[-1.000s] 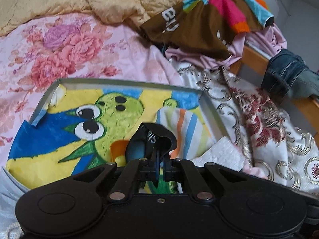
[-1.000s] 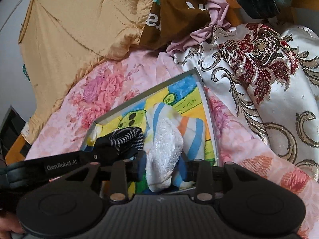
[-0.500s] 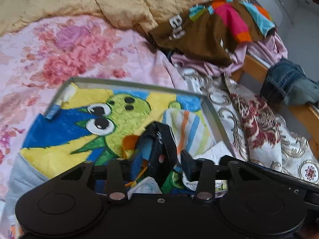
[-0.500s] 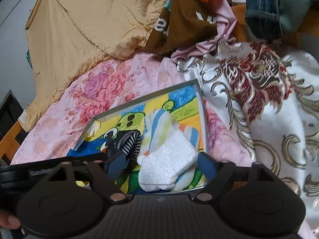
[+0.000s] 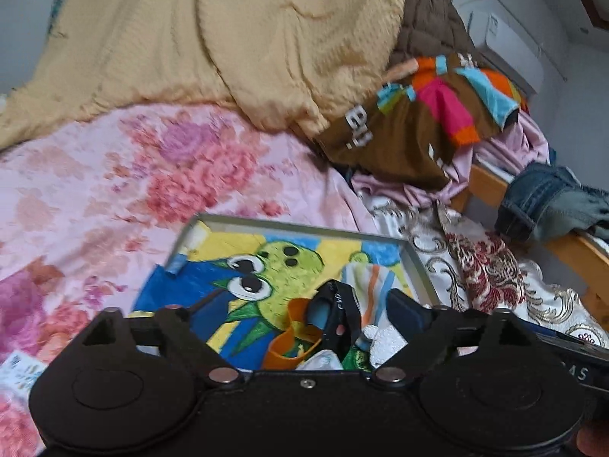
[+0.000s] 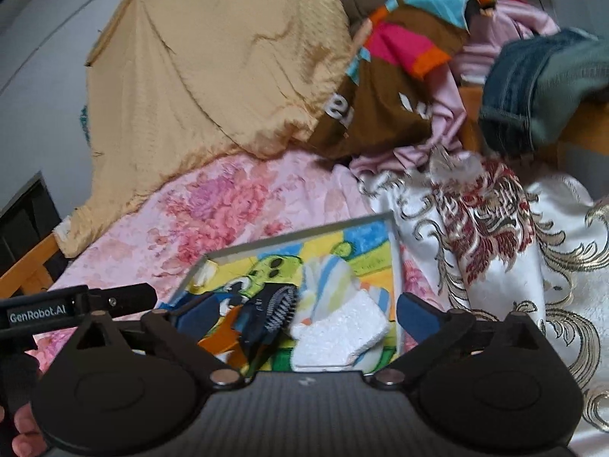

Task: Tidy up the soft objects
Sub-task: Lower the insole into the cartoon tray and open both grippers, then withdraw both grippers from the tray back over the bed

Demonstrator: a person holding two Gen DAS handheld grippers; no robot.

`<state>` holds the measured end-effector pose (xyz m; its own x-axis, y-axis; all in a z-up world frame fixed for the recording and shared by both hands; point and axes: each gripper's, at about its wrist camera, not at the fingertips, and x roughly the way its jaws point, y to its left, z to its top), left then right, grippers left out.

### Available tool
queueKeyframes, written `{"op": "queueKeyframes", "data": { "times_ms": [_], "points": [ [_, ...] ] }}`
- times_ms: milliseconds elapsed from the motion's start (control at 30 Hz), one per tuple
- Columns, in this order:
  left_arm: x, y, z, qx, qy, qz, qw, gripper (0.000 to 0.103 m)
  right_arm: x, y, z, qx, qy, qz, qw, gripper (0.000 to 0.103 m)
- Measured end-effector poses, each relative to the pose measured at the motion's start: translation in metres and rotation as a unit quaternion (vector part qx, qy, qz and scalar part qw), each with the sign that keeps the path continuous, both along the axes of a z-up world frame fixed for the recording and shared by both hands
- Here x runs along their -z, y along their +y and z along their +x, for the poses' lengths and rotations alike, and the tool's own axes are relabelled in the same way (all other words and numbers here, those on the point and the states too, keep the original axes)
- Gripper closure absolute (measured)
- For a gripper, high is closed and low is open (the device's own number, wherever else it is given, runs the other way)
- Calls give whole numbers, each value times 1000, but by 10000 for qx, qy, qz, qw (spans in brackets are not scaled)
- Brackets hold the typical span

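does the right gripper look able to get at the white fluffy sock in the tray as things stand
Probably yes. The white fluffy sock lies uncovered on top in the tray, just ahead of the right gripper, whose jaws are opening and hold nothing.

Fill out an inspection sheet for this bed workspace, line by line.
Surface: floral pink bedsheet with a shallow cartoon-print tray on it.
Job's things: white fluffy sock, striped cloth and dark striped sock lie in the tray.
Clutter: yellow quilt, brown multicoloured garment, jeans, brocade cloth.
Grippers: left gripper and right gripper opening, fingers clear of the items.
Cables: nothing seen.
Surroundings: wooden bed frame, grey wall.
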<state>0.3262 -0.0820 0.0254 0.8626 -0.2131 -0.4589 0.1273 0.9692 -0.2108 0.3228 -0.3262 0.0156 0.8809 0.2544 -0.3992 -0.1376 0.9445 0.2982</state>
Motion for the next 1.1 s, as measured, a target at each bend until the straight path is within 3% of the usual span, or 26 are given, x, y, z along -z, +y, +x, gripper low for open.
{"op": "queueKeyframes", "data": {
  "times_ms": [267, 733, 1100],
  "points": [
    [-1, 29, -53, -380, -152, -76, 9991, 1, -11, 22, -49, -71, -442, -404, 9982, 0],
    [5, 69, -137, -571, -433, 24, 9974, 1, -22, 51, -131, -53, -1473, -970, 9843, 0],
    [25, 81, -178, -290, -255, 117, 9992, 1, -10, 70, -179, -11, -1474, -1213, 9816, 0]
  ]
}}
